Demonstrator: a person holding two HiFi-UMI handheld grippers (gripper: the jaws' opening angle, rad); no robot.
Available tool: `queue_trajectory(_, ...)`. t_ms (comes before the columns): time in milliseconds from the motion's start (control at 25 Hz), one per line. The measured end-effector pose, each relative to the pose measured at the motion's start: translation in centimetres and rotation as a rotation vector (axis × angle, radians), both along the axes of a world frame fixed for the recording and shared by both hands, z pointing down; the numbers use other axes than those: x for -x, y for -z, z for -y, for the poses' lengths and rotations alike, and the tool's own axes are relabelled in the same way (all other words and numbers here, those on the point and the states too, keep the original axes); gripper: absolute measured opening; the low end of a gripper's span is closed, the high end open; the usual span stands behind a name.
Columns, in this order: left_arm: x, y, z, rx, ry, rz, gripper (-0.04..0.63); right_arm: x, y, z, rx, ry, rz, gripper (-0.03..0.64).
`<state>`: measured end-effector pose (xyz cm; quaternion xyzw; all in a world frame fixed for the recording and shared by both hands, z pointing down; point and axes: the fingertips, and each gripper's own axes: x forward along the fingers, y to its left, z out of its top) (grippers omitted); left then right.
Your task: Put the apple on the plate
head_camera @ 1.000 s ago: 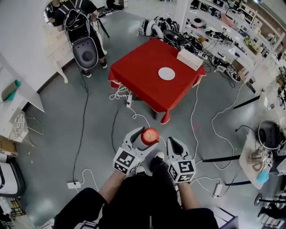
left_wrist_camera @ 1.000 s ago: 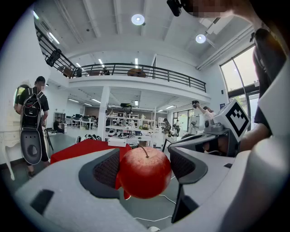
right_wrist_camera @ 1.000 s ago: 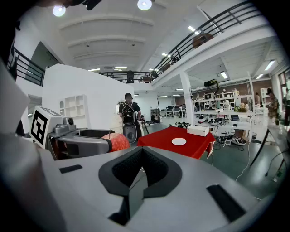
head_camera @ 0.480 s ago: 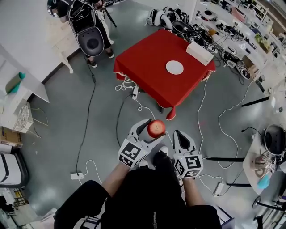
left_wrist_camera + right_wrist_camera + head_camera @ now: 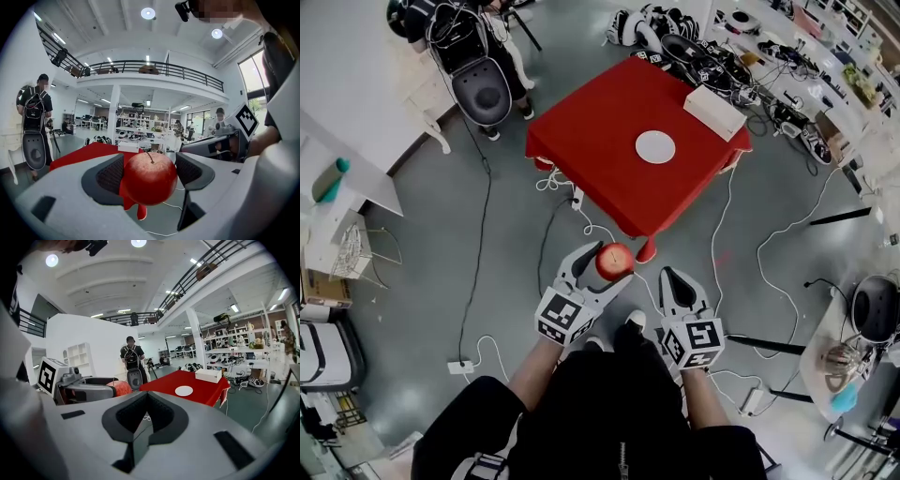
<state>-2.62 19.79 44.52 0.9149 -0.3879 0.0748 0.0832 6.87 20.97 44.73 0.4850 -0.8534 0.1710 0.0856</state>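
A red apple (image 5: 614, 261) (image 5: 149, 177) sits clamped between the jaws of my left gripper (image 5: 598, 265), held in the air above the grey floor. It also peeks out behind that gripper in the right gripper view as the apple (image 5: 119, 387). The white plate (image 5: 655, 146) (image 5: 183, 391) lies on a table under a red cloth (image 5: 600, 141), some way ahead of both grippers. My right gripper (image 5: 675, 284) hangs just right of the left one, jaws closed together with nothing between them.
A white box (image 5: 712, 109) sits at the table's far right edge. Cables and a power strip (image 5: 457, 367) trail over the floor. A person with a backpack (image 5: 131, 359) stands near a scooter (image 5: 478, 89) at the far left. Cluttered benches line the right.
The table and plate have slid a little left and nearer in the head view as I moved. Both grippers keep their pose, the apple still clamped.
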Motion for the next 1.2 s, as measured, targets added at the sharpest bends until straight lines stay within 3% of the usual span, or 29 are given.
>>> queue_trajectory(280, -1.7, -0.1, 3.6, 0.016, 0.055, -0.006, 0.351, -3.3, 0.1, 3.6, 0.005, 0.011, 0.01, 0.009)
queue_trajectory(640, -2.7, -1.3, 10.4, 0.03, 0.065, -0.015, 0.351, -4.5, -1.1, 9.0, 0.035, 0.016, 0.002, 0.009)
queue_trajectory(1200, -3.2, -4.9, 30.9, 0.042, 0.005, -0.031, 0.351, -3.8, -2.5, 28.7, 0.074, -0.009, -0.059, 0.009)
